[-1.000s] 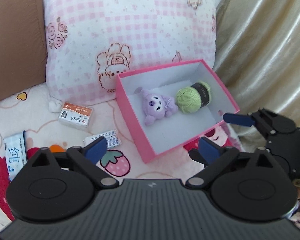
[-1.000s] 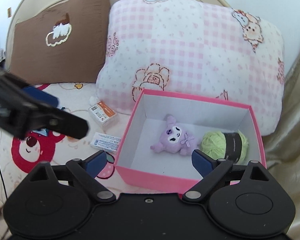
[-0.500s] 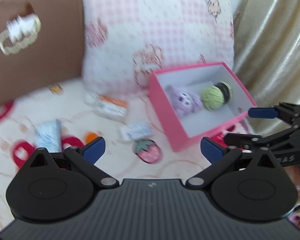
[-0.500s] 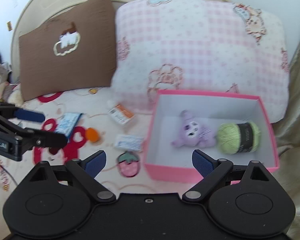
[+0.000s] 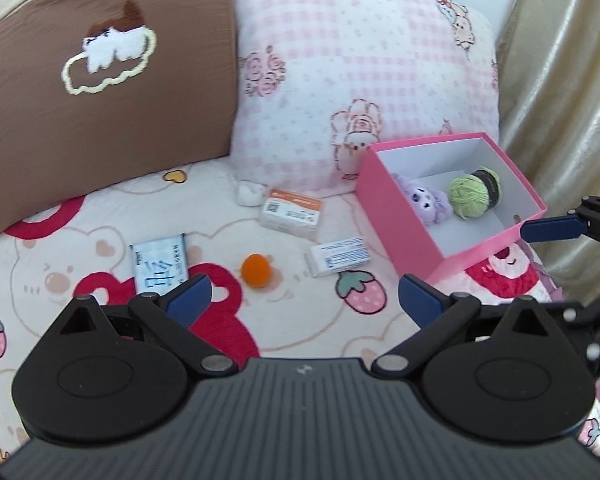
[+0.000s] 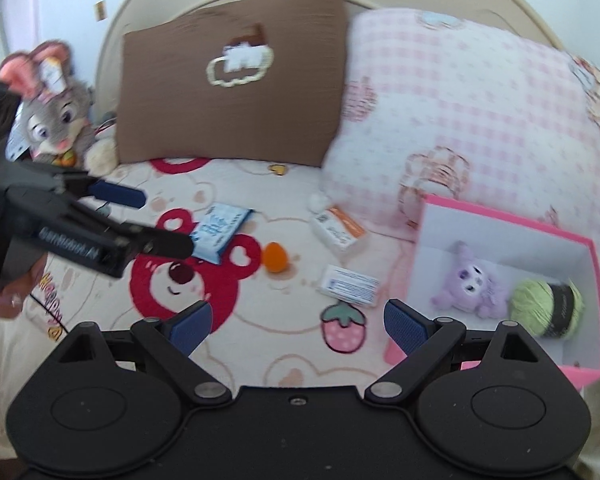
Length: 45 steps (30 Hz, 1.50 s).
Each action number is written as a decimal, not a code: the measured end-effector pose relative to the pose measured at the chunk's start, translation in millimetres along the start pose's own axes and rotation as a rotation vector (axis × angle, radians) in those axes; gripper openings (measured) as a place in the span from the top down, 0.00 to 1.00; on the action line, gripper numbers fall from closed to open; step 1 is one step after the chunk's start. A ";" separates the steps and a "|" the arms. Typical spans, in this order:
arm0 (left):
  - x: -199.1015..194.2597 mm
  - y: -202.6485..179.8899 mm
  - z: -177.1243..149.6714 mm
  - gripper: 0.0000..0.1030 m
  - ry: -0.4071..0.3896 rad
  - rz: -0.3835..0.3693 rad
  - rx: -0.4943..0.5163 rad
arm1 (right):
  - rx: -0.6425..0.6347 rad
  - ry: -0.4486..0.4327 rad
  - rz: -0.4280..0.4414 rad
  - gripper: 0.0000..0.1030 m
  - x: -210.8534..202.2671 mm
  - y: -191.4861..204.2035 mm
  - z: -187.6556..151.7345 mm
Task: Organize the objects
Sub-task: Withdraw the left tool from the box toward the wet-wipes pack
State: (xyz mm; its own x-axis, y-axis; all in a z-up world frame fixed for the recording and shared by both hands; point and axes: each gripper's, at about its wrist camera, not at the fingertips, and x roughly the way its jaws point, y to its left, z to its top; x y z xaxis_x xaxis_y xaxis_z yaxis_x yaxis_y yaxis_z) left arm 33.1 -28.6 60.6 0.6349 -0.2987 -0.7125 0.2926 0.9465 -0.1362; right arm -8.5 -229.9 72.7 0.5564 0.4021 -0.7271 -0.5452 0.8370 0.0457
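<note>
Hand-held gripper (image 5: pixel 302 300) spread, empty; pink box (image 5: pixel 396 220) holds plush (image 5: pixel 426 202), yarn (image 5: pixel 470 196).

pink box (image 5: pixel 396 216), white inside, and in it a lilac plush (image 5: pixel 428 202) next to a lime-green yarn ball (image 5: pixel 470 196) wrapped in a black band. out on the blanket (image 5: pixel 300 320), cream with red bear faces, pink strawberries and a yellow heart, there's a bright orange ball (image 5: pixel 256 270). white packet with an orange stripe (image 5: pixel 292 212), white packet with blue print (image 5: pixel 338 260), pale blue tissue pack (image 5: pixel 160 268). brown pillow (image 5: pixel 100 80) with a white and cream cloud motif, pink-and-white gingham pillow (image 5: pixel 360 72) with rose and bear prints. gold sheen curtain (image 5: pixel 560 80). grey bunny plush (image 6: pixel 54 112) with pink ears. both grippers black with blue pads (image 5: pixel 188 300).
</note>
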 end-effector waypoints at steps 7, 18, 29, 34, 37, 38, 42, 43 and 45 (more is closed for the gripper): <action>8.8 20.7 -4.1 0.04 0.088 -0.012 0.009 | -0.093 -0.038 0.028 0.08 16.7 33.9 3.2; 21.6 68.1 -5.6 0.04 0.096 -0.079 -0.092 | -0.184 -0.007 0.114 0.08 44.9 75.6 13.5; 36.7 116.0 -14.3 0.04 0.074 -0.145 -0.224 | -0.179 0.082 0.075 0.10 86.3 91.4 21.4; 47.0 138.5 -23.5 0.04 0.080 -0.134 -0.266 | -0.126 0.086 0.070 0.18 101.6 89.1 18.4; 52.3 147.1 -27.0 0.04 0.073 -0.125 -0.275 | -0.143 0.076 0.080 0.18 110.4 94.5 20.8; 53.6 148.8 -28.6 0.04 0.071 -0.125 -0.279 | -0.143 0.072 0.087 0.18 113.2 96.8 21.5; 54.8 152.8 -34.3 0.06 0.057 -0.105 -0.286 | -0.129 0.054 0.143 0.18 123.2 110.7 22.4; 55.7 153.6 -35.4 0.06 0.059 -0.103 -0.287 | -0.134 0.040 0.149 0.18 126.4 115.7 21.6; 58.1 156.5 -37.8 0.06 0.057 -0.107 -0.291 | -0.139 0.010 0.158 0.18 134.5 124.7 19.5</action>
State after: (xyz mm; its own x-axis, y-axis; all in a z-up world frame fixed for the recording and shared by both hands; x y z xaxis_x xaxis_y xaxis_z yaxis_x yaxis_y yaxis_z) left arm 88.8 106.8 -28.1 0.5683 -0.3986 -0.7199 0.1335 0.9079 -0.3973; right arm 10.5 -64.2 -6.0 0.4512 0.5205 -0.7250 -0.7071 0.7041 0.0654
